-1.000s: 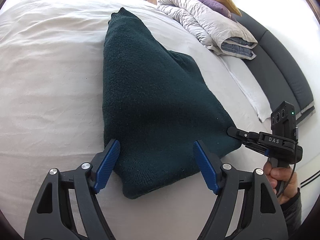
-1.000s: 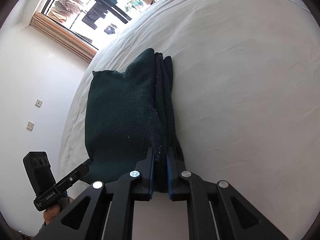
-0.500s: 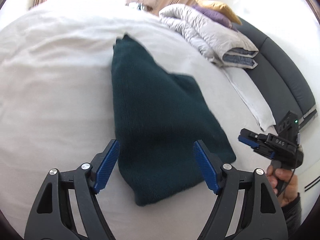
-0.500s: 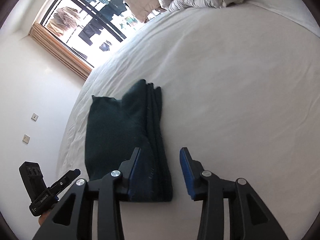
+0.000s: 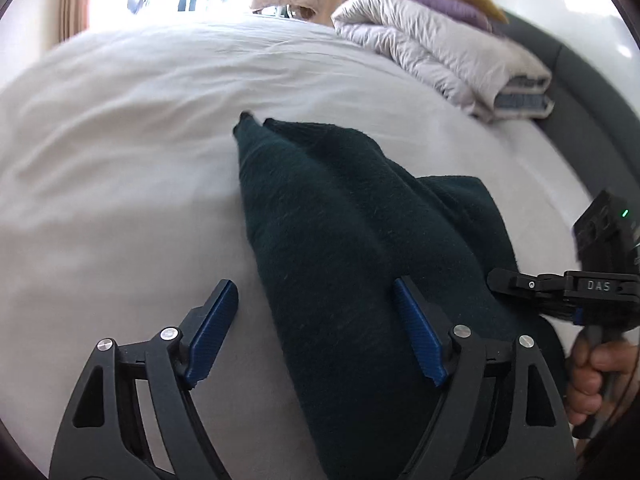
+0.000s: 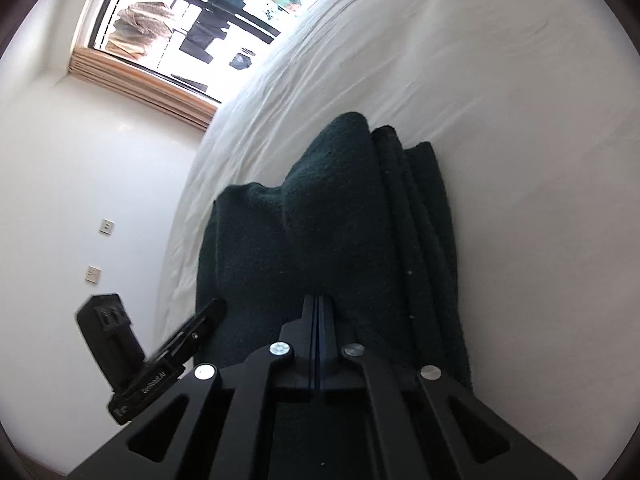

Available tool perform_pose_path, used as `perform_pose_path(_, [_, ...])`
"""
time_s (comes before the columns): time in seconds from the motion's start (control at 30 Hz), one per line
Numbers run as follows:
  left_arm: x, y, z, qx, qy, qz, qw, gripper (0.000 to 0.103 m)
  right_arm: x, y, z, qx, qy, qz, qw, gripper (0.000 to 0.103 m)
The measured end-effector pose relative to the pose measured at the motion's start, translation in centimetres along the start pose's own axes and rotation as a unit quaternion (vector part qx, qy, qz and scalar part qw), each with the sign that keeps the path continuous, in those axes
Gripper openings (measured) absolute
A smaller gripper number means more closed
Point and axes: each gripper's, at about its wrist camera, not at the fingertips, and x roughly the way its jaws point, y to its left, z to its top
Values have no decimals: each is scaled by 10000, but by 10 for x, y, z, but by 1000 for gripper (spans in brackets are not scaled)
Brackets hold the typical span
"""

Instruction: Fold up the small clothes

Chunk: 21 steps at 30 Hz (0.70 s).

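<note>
Lying folded on the white bed (image 5: 120, 168), the dark green knit garment (image 5: 340, 248) sits partly between the spread, still-opening blue pads of the left hand-held gripper (image 5: 316, 332), untouched by them, while the right hand-held gripper (image 6: 319, 320) has its jaws pressed together at the garment's near edge, whether pinching fabric unclear.

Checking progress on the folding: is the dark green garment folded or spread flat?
Folded. The garment lies on the bed as a narrow bundle, with several stacked layer edges along its right side in the right wrist view.
</note>
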Motion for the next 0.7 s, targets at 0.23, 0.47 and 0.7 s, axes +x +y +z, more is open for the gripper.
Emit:
perform_pose_path(0.23, [-43,-21,-26,330,-138,92,9993,80,-26,-3,-22,-114,-229,-29,9997,0])
perform_pose_path(0.47, [-69,-44,-104,743,108,144,9971,80,-50,-1,-75,-821,-40,-228,9964,1])
perform_pose_path(0.7, [-73,-44,-112,779,256,212,9964,80,-76,-23,-93,-756,-305,-382,9959,0])
